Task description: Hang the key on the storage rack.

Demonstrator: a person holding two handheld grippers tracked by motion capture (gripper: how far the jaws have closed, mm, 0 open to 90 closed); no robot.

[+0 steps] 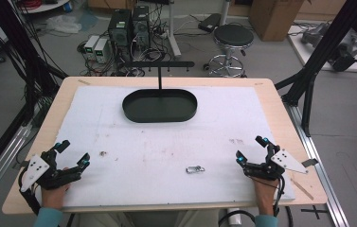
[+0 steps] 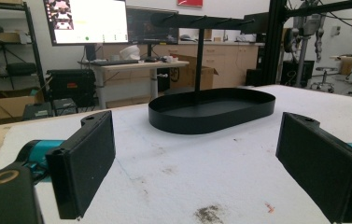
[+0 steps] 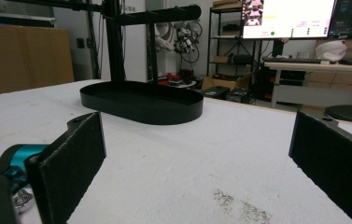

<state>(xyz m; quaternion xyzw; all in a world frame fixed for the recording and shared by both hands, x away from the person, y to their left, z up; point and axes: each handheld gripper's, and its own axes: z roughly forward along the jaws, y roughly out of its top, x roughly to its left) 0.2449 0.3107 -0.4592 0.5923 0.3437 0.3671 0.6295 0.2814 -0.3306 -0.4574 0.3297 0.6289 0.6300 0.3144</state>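
A small silver metal clip [image 1: 195, 169] lies on the white mat near the front, left of my right gripper [image 1: 251, 149]. That gripper rests at the front right, open, with nothing between its pads [image 3: 71, 163]. At the front left my left gripper [image 1: 74, 153] is open too, its pads [image 2: 87, 163] wide apart and empty. A black oval tray [image 1: 159, 117] with an upright post and a peg bar [image 1: 158, 64] stands at the back middle. The tray [image 2: 211, 116] is ahead of the left jaws, and the tray [image 3: 141, 109] is ahead of the right jaws too.
The white mat [image 1: 166, 142] covers most of the wooden table [image 1: 280, 109]. A small dark smudge [image 1: 103, 153] marks the mat right of the left gripper. Black frame posts [image 1: 308, 80] stand beside the table's right edge, and cables hang at the left.
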